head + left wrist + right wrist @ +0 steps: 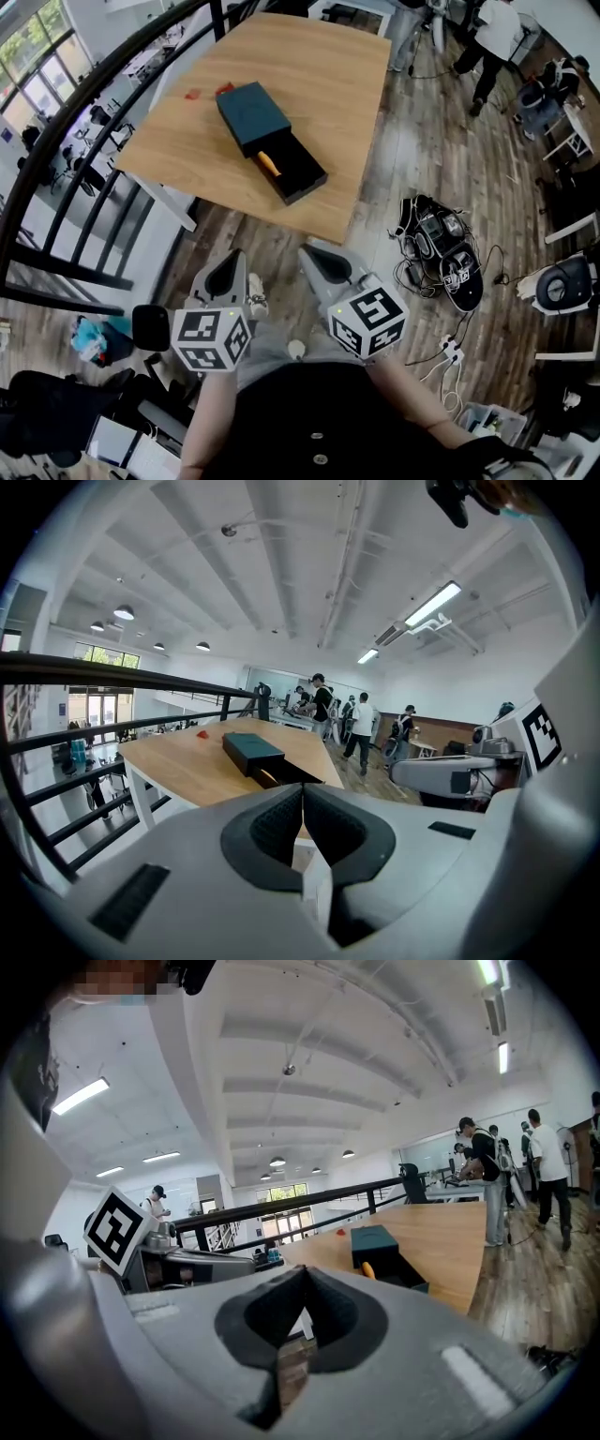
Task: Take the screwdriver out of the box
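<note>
A dark teal box [253, 116] lies on the wooden table [319, 75], its black drawer [298, 176] pulled out toward me. An orange-handled screwdriver [268, 162] rests in the drawer. The box [251, 749] also shows in the left gripper view, and the box [374, 1244] with the orange handle [368, 1269] in the right gripper view. My left gripper [228, 265] and right gripper [315, 259] hang side by side short of the table's near edge, both shut with nothing between the jaws. The left gripper [303, 792] and right gripper [303, 1274] point toward the box.
A small red object [192, 95] lies on the table's far left. A black railing [56, 122] runs along the left. Cables and a power strip [441, 253] lie on the wooden floor to the right. People [492, 42] stand beyond the table.
</note>
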